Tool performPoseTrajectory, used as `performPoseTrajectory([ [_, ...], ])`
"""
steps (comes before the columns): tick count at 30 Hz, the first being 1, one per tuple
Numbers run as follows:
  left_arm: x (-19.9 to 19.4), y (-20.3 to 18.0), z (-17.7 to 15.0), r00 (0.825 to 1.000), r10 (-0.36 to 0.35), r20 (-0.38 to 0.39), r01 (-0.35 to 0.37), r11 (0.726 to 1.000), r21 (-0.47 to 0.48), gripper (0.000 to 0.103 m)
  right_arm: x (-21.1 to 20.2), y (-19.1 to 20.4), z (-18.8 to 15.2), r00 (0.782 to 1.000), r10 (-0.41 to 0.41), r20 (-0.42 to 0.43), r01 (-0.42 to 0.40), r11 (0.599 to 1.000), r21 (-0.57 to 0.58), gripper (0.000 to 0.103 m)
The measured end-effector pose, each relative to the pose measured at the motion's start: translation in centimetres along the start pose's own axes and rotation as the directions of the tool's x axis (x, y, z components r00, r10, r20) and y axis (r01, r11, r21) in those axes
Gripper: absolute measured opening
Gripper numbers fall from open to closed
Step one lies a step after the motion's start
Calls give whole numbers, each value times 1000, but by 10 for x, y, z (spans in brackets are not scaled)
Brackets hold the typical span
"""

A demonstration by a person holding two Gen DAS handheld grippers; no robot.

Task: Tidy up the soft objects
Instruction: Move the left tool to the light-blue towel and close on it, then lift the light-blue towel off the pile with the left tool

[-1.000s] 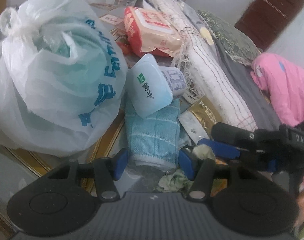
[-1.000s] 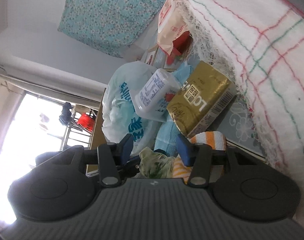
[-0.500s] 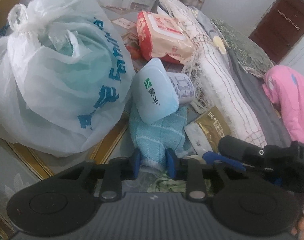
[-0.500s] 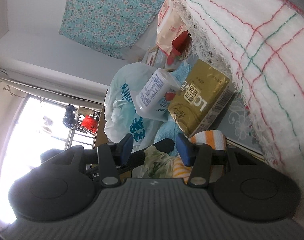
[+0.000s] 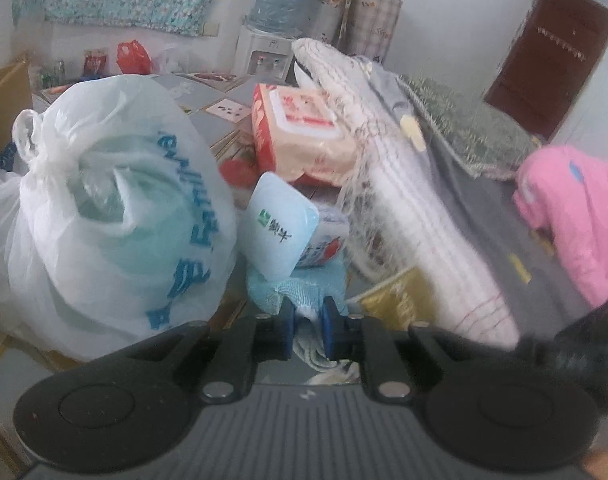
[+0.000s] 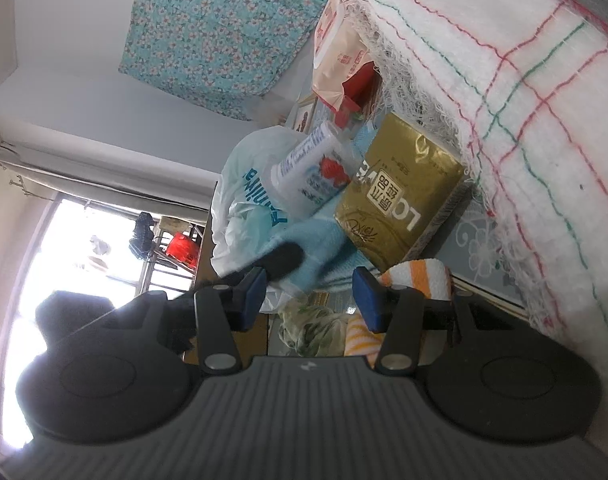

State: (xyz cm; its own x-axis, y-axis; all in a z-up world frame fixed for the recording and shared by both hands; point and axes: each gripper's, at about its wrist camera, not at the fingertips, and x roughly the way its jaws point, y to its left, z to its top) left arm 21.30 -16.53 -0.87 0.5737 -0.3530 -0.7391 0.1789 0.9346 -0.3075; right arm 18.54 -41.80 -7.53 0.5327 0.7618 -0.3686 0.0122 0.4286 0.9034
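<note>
Blue pads of my left hand-held gripper (image 5: 307, 322) are pinched tight on the near edge of the light-blue towel (image 5: 300, 286), low in the centre of the left wrist view. A pale blue container (image 5: 278, 226) with a green logo sits on top of the towel, leaning against the big white plastic bag (image 5: 104, 216) that fills the left of the frame. Above it lies an orange wipes pack (image 5: 304, 140), and a long white fringed cloth (image 5: 416, 200) runs down the right of centre, with a pink garment (image 5: 576, 216) at the far right edge.

My right hand-held gripper (image 6: 310, 294) is spread open with nothing between its pads. Just beyond its right pad is an orange-and-white striped cloth (image 6: 420, 276), and a green-patterned cloth (image 6: 312, 326) bunches up low between the fingers. A gold packet (image 6: 396, 204) stands in the middle of that view, seemingly touching the white cloth with red and green lines (image 6: 524, 120) on the right, though the blur makes contact hard to judge. The patterned tabletop (image 6: 476, 240) shows between them.
</note>
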Motion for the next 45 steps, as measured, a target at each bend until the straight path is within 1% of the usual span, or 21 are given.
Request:
performPoseTrajectory([
  [4, -5, 0, 12, 999, -37, 6, 37, 998, -41, 14, -1, -1, 0, 1000, 5, 2, -5, 1000, 8, 48],
  [8, -12, 0, 19, 999, -48, -1, 48, 997, -53, 14, -1, -3, 0, 1000, 13, 6, -13, 1000, 18, 48],
  [11, -21, 4, 21, 998, -69, -8, 69, 995, -72, 14, -2, -5, 0, 1000, 21, 9, -22, 999, 26, 48],
  [14, -38, 8, 20, 995, -95, 2, 95, 992, -84, 14, -3, -9, 1, 999, 33, 11, -33, 999, 42, 48],
  [20, -80, 17, 9, 991, -132, 32, 134, 986, -95, 14, -4, -13, 0, 999, 45, 15, -46, 997, 59, 48],
  [26, -115, 44, -17, 986, -165, 34, 169, 974, -154, 14, -3, -10, -1, 999, 36, 17, -37, 998, 49, 49],
  [29, -127, 60, -37, 991, -125, 39, 130, 976, -176, 14, -2, -9, -2, 999, 28, 21, -29, 999, 42, 49],
  [32, -131, 75, -56, 995, -94, 34, 99, 974, -202, 14, -1, -6, -3, 1000, 16, 26, -17, 999, 28, 49],
  [33, -131, 79, -64, 997, -74, 26, 78, 975, -209, 14, -1, -5, -3, 1000, 9, 28, -10, 1000, 20, 49],
  [35, -129, 84, -77, 999, -43, 13, 44, 978, -202, 14, 1, -1, -5, 999, -5, 34, 5, 1000, 3, 49],
  [37, -128, 86, -92, 1000, 4, 7, -3, 983, -184, 14, 3, 3, -6, 999, -22, 39, 23, 1000, -19, 49],
  [39, -128, 87, -104, 999, 53, 8, -51, 986, -158, 15, 5, 9, -8, 998, -49, 48, 52, 997, -56, 49],
  [41, -131, 90, -116, 995, 94, 22, -91, 988, -128, 15, 5, 20, -12, 994, -84, 67, 91, 989, -113, 54],
  [43, -133, 93, -124, 991, 125, 40, -120, 986, -112, 15, 3, 37, -17, 987, -126, 97, 143, 972, -184, 58],
  [45, -133, 94, -127, 988, 144, 52, -138, 985, -98, 16, -1, 57, -24, 985, -129, 116, 156, 951, -266, 58],
])
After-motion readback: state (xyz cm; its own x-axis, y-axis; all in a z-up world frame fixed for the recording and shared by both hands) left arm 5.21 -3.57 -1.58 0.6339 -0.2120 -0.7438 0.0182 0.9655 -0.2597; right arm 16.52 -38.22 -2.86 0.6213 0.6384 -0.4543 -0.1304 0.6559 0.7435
